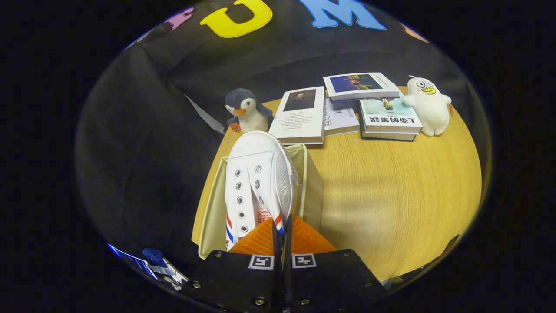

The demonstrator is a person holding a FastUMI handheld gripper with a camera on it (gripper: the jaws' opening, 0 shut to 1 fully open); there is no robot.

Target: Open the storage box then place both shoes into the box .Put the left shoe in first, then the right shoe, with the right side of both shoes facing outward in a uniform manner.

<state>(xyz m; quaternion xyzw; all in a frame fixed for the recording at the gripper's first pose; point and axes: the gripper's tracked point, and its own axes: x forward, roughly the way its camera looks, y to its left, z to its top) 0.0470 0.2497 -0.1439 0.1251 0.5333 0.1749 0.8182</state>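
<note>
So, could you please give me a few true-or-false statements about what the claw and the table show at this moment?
1. The claw is shut on the white canvas shoe. True.
2. The shoe hangs over the cream fabric storage box. True.
3. The grey plush penguin lies inside the box. False: it stands beyond the box, on the round wooden table.
4. The white plush duck stands beside the penguin. False: it is across the table, next to the stacked books.

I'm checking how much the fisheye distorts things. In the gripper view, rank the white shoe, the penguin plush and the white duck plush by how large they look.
1. White shoe, held in the gripper, looks largest, though it is nearest the camera.
2. and 3. White duck plush and penguin plush look about alike; no ranking.
</note>
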